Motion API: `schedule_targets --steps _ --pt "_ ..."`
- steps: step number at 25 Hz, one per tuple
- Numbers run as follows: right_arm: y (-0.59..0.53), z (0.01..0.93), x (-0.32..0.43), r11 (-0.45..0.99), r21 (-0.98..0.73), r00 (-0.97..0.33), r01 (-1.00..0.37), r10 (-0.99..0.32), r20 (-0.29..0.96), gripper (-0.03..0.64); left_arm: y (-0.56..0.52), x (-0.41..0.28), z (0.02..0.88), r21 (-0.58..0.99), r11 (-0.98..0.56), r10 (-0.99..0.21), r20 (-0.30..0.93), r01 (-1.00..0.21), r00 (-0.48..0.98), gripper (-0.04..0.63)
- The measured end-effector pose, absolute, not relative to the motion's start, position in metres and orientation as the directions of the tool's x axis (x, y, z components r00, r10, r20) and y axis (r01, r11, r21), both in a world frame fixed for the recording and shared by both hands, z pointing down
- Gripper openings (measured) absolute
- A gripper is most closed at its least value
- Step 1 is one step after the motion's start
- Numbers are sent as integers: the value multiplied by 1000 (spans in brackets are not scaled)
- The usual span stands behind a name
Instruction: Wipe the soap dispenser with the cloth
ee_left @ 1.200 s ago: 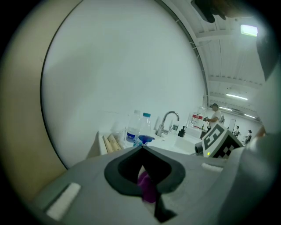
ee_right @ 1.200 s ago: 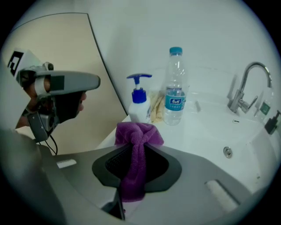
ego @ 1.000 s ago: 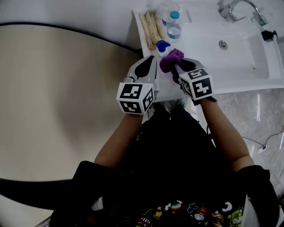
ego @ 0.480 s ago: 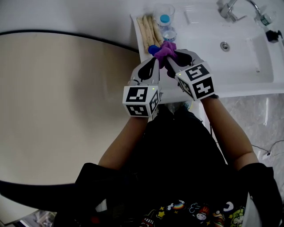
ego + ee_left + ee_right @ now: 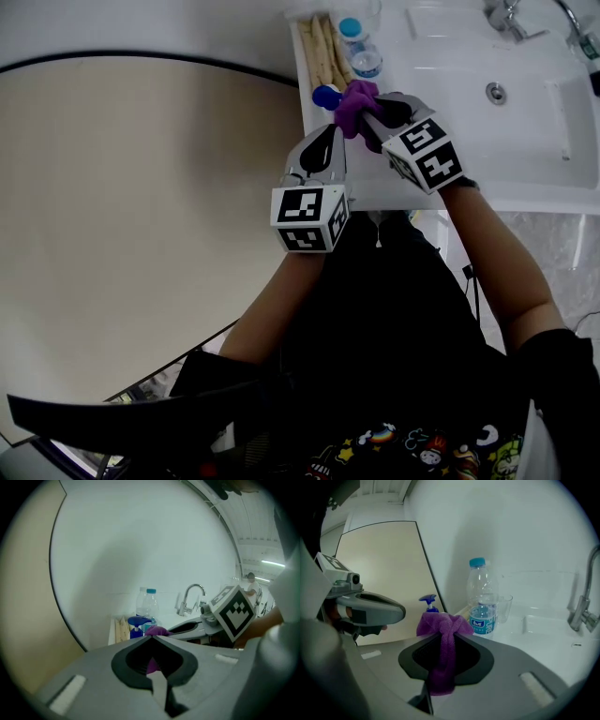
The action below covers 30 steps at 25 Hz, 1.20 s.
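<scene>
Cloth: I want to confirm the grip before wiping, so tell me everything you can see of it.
The cloth is purple, soft and fuzzy. The right tool is shut on its middle: a crumpled bunch puffs past the tips, a narrow tail hangs back through the hollow. It sits right beside the blue-topped dispenser; whether they touch cannot be told.

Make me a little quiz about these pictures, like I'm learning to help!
1. True or false: the right gripper holds the purple cloth.
2. The soap dispenser has a pump that is: A red, B blue, C green?
3. What clear thing stands next to the water bottle?
Key: 1 true; 2 B; 3 a drinking glass.
</scene>
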State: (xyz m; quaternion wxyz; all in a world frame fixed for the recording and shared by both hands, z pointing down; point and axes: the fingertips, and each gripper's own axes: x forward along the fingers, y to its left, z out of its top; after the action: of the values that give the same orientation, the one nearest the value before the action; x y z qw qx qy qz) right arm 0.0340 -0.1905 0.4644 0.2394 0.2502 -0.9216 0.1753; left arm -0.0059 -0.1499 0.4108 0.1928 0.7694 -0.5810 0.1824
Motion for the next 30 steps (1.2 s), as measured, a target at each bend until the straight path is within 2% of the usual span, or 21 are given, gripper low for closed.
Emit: schedule_targets --steps 20,30 --pt "-172 539 24 861 -240 -752 -449 -219 622 97 -144 12 433 101 -275 -779 560 -956 283 0" --pt "-179 475 22 879 -227 -830 -419 -269 489 97 -144 11 423 91 -300 -787 539 -950 300 0"
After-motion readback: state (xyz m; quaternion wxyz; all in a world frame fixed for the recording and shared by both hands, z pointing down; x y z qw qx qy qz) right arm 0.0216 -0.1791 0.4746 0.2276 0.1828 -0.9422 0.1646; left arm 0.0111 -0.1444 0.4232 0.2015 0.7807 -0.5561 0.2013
